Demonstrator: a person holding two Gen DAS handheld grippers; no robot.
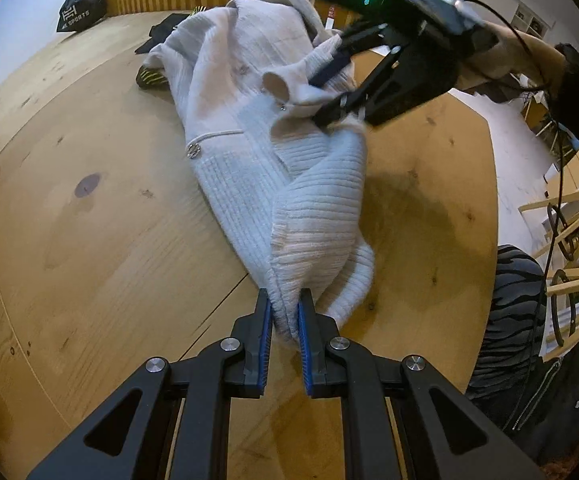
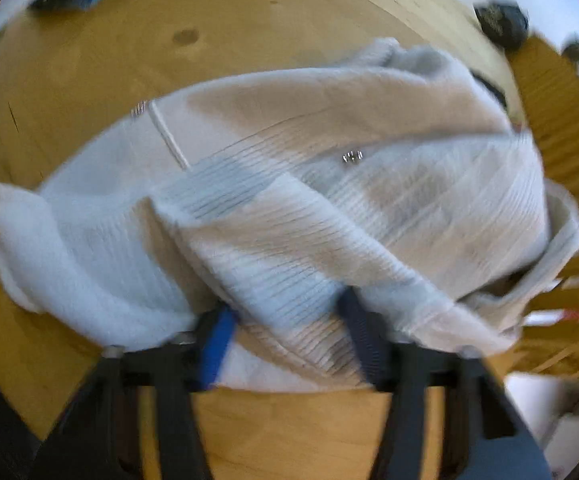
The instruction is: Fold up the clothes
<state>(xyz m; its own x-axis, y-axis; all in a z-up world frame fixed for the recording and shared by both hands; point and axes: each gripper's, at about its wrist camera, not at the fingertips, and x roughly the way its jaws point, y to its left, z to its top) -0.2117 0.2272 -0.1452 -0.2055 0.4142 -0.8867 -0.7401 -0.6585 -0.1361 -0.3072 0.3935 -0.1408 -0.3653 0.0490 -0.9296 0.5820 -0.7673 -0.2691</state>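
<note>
A white ribbed cardigan [image 1: 249,152] is stretched across a round wooden table [image 1: 89,240], twisted along its length between the two grippers. The left gripper [image 1: 285,312] is held low over the table, close to the near edge, its fingers pointing along the tabletop toward the far side. Its jaws are nearly closed on a bunched end of the cardigan, and knit is seen pinched between the blue pads [image 1: 266,320]. From there the cloth is twisted once and lies spread flat over the middle of the table, where a round metal button [image 1: 193,151] and a cord trim are shown.

The right gripper [image 1: 329,96] is seen raised above the table at the far right, tilted downward and leftward, with a green light lit on its body. It is carried by a bare forearm [image 1: 529,52] reaching in from the right. A fold of the cardigan is lifted off the table at its fingers. In the blurred right wrist view, the right gripper [image 2: 289,328] has cloth draped over and between its fingers [image 2: 219,340], which stand fairly far apart; whether the cloth is truly clamped cannot be told.

A black sports bag [image 1: 81,8] stands at the far edge, well apart from the cardigan. Dark clothing [image 1: 161,36] lies behind the cardigan, partly covered by it.
</note>
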